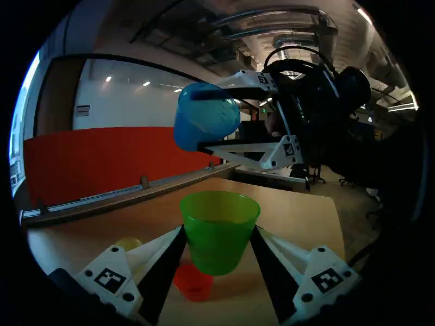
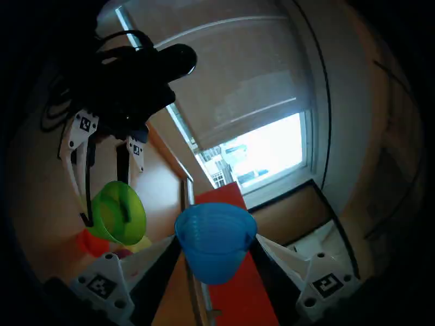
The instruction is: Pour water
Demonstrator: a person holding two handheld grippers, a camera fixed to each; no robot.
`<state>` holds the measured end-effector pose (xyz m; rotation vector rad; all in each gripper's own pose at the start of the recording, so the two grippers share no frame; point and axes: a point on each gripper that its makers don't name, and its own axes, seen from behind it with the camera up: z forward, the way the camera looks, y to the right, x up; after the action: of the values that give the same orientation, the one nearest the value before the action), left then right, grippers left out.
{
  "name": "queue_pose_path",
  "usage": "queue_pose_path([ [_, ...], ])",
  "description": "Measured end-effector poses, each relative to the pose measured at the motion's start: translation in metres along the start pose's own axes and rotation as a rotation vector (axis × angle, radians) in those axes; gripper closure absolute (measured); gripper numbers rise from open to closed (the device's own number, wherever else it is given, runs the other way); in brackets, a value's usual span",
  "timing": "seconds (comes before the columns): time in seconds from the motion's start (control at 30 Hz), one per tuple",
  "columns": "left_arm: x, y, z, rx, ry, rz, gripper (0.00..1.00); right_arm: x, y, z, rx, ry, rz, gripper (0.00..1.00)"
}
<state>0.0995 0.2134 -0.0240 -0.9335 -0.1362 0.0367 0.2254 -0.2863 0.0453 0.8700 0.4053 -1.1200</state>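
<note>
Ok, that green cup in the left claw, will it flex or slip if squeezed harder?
Probably light and bendy: the green cup looks like thin translucent plastic, so the left claw could dent it. Its taper, wider at the rim, should resist sliding down.

The red cup (image 1: 193,283) sits behind the green cup (image 1: 219,244) and one finger of the left gripper (image 1: 218,228), so part of it is hidden. The yellow cup (image 1: 129,243) peeks out from behind that same finger, and most of it is covered. The blue cup (image 1: 206,116) is tipped, but it is too hard to tell if any water is in it or coming out. The back of the right gripper (image 1: 209,117) is very dark, and its shape is lost. In the right gripper view, the yellow cup is just a tiny sliver.
</note>
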Motion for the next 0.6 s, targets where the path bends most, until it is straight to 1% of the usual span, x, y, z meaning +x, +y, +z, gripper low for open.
queue_pose_path([
  [0.07,0.0,-0.004,0.001,0.006,0.001,0.0,0.19,0.002,-0.001,-0.002,0.0,0.009,0.044,0.12],
  [0.17,0.0,-0.006,0.002,0.007,-0.001,0.001,0.19,0.004,-0.001,-0.003,-0.002,0.017,0.102,0.12],
  [0.33,0.0,-0.003,0.0,0.006,-0.002,0.003,0.19,0.001,-0.004,-0.005,-0.001,0.011,0.187,0.12],
  [0.5,0.002,-0.009,-0.001,0.02,0.002,0.001,0.19,0.001,-0.01,-0.007,0.02,0.019,0.31,0.12],
  [0.6,0.003,-0.009,-0.001,0.017,0.003,0.005,0.19,0.001,-0.012,-0.008,0.022,0.027,0.382,0.12],
])
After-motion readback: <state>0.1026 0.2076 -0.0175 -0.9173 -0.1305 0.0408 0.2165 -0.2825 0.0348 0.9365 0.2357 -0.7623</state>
